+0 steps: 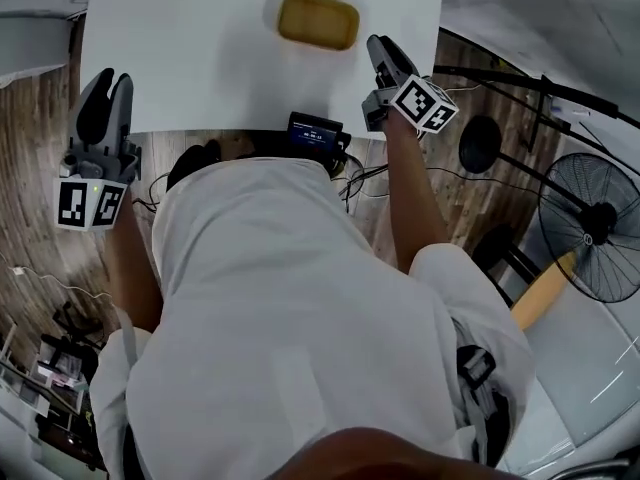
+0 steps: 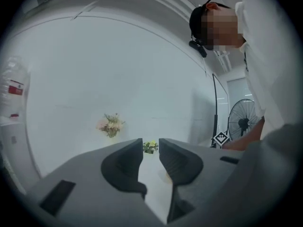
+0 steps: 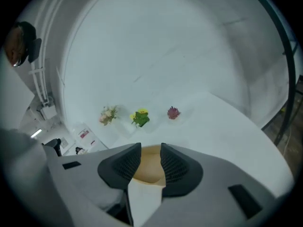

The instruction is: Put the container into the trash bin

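Head view: a yellow-brown container point(image 1: 318, 21) lies on the white table point(image 1: 180, 48). The right gripper point(image 1: 378, 48) sits just beside the container's right end, jaws apart and gripping nothing. The left gripper point(image 1: 110, 80) is at the table's left edge, jaws apart and empty.

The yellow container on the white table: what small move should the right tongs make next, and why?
Probably ease the right tongs forward until the container sits between their open jaws. The head view shows them just beside it, not touching; the right gripper view shows it straight ahead through the gap.
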### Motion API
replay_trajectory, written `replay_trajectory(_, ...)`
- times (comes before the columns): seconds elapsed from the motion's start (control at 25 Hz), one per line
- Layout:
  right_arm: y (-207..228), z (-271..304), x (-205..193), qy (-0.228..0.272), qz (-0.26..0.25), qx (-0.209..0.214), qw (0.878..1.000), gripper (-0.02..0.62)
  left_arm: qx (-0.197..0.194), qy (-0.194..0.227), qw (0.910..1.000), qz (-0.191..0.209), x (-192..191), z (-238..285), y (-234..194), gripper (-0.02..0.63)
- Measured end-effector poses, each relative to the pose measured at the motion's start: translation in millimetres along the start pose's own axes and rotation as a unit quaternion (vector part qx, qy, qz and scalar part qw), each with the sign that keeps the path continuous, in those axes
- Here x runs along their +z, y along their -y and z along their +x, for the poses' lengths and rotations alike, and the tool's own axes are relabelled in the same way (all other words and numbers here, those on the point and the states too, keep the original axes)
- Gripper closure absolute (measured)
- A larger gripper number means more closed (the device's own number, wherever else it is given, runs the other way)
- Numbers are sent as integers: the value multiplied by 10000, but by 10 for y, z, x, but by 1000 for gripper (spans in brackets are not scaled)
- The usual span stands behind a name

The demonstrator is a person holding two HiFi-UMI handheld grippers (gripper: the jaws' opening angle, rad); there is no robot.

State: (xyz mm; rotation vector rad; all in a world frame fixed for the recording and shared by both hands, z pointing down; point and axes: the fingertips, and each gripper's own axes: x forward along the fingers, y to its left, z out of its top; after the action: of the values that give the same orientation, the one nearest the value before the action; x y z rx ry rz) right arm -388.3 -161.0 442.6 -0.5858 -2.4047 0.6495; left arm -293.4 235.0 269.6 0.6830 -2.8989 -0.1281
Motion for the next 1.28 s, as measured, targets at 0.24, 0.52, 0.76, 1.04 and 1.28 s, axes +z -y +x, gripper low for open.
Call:
replay_trajectory(0.24, 308, 428, -314, -803, 463, 21, 9957, 448, 370, -375, 9986, -90, -179, 8, 108, 495)
replay_trajectory(0.52, 413, 567, -521, -1268, 907, 281, 9874, 463, 557, -689, 9956, -290, -322, 33, 333, 495)
replay_trajectory(0.76, 468, 589, -534, -1135, 1057, 442, 9869, 537, 645, -806, 9941, -336, -439, -44, 435, 495)
replay_trajectory(1.04, 241, 463, -341, -662, 777, 658, 9926, 555, 298, -745, 9961, -367, -460, 26, 445, 495)
replay_trajectory(1.28, -9, -112, 99, 527, 259, 412, 9974, 555, -489, -449, 9974, -287, -364, 232, 490, 495)
